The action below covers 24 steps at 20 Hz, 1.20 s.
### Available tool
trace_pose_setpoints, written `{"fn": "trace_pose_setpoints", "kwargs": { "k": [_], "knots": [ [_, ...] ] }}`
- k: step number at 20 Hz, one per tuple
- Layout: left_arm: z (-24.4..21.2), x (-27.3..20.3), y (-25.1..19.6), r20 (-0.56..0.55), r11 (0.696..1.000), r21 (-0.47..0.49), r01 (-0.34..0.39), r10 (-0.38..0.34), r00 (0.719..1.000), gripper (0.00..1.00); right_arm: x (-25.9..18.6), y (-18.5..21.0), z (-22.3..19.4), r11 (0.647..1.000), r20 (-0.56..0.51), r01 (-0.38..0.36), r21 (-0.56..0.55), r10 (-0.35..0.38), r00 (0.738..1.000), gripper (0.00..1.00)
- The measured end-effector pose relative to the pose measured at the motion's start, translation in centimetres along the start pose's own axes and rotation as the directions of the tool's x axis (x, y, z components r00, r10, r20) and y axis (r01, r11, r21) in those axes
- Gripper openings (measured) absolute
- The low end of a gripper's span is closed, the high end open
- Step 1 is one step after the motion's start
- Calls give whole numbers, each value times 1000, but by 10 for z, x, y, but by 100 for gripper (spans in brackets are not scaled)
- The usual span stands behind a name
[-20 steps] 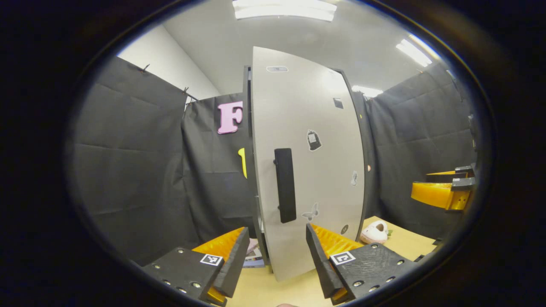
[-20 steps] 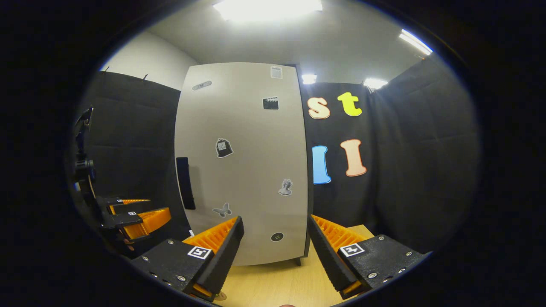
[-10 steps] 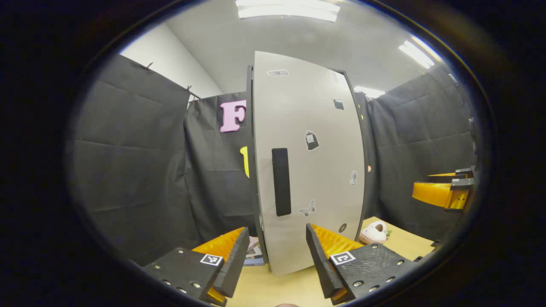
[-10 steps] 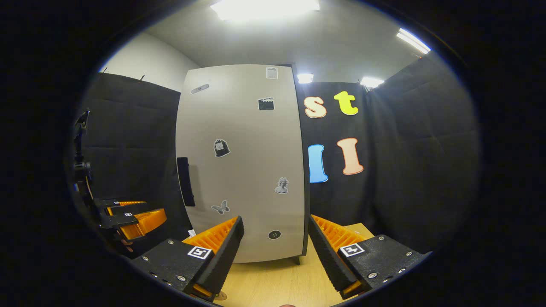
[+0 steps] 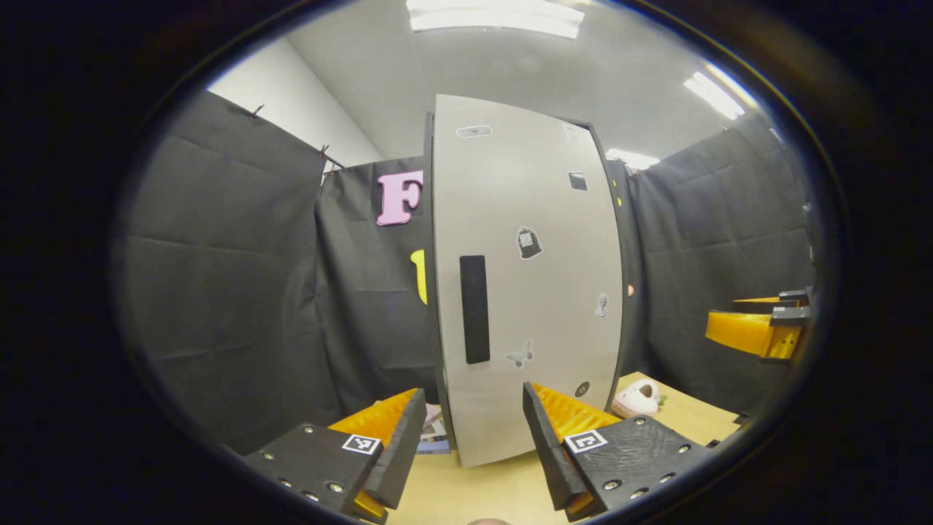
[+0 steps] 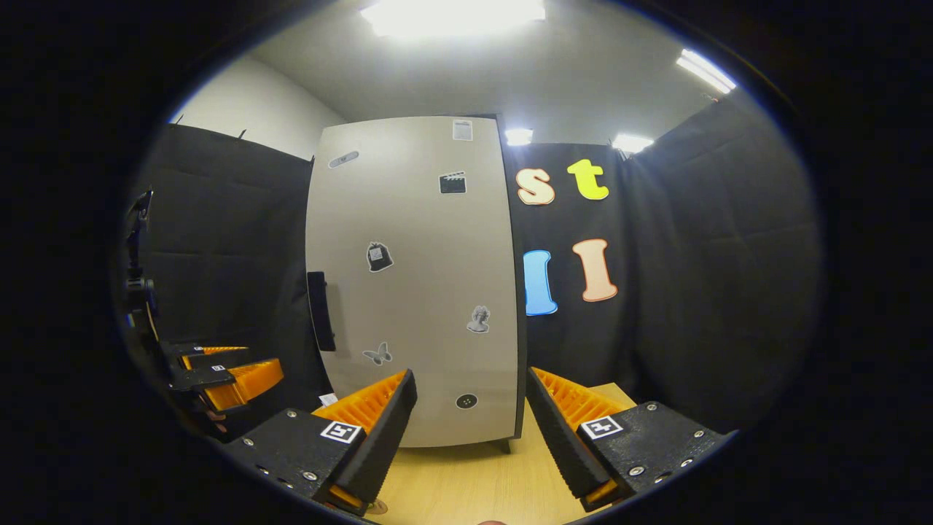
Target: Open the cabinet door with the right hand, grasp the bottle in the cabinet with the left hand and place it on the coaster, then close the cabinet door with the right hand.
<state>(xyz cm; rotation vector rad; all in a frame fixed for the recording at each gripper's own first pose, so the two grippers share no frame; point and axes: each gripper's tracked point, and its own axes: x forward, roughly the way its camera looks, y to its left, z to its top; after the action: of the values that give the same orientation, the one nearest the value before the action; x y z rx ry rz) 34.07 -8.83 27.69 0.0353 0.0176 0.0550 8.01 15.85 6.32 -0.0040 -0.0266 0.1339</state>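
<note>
Cabinet door stands upright on the wooden table, tall axis vertical, flush against the dark cabinet body as far as can be told; its pale face turns toward both grippers. Stickers dot the door: a clapperboard, a small bag, a bust, a butterfly, a round button, a label near the top; any print on them is too small to read. The black bar handle runs vertically along the door's left edge. Right gripper hangs in front of the door's lower part, fingers spread, nothing between them, not touching it. Left gripper faces the handle side, fingers likewise apart and empty. In the left gripper view a pink slipper-like item lies on the table to the right of the cabinet, and some printed papers lie at its left foot.
</note>
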Motion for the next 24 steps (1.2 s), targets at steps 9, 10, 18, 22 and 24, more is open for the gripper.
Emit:
{"fn": "trace_pose_setpoints", "kwargs": {
  "k": [9, 10, 18, 22, 24],
  "knots": [
    [4, -1, 3, -12, 999, -13, -35, 34, 999, 76, 26, 33, 4, 999, 39, 30, -11, -30, 999, 95],
    [2, 1, 2, -18, 999, -17, -37, 37, 999, 70, 28, 38, 3, 1000, 40, 24, -13, -24, 999, 95],
    [8, 1, 2, 6, 998, -51, -35, 35, 999, 76, 32, 54, -1, 1000, -5, 28, 1, -28, 1000, 94],
    [5, 2, 1, 20, 998, -61, -19, 20, 1000, 76, 35, 52, -2, 999, -6, 44, -24, -44, 999, 94],
    [6, 1, 1, 19, 999, -52, -17, 18, 1000, 76, 36, 54, -2, 999, -8, 43, -22, -43, 999, 95]
  ]
}}
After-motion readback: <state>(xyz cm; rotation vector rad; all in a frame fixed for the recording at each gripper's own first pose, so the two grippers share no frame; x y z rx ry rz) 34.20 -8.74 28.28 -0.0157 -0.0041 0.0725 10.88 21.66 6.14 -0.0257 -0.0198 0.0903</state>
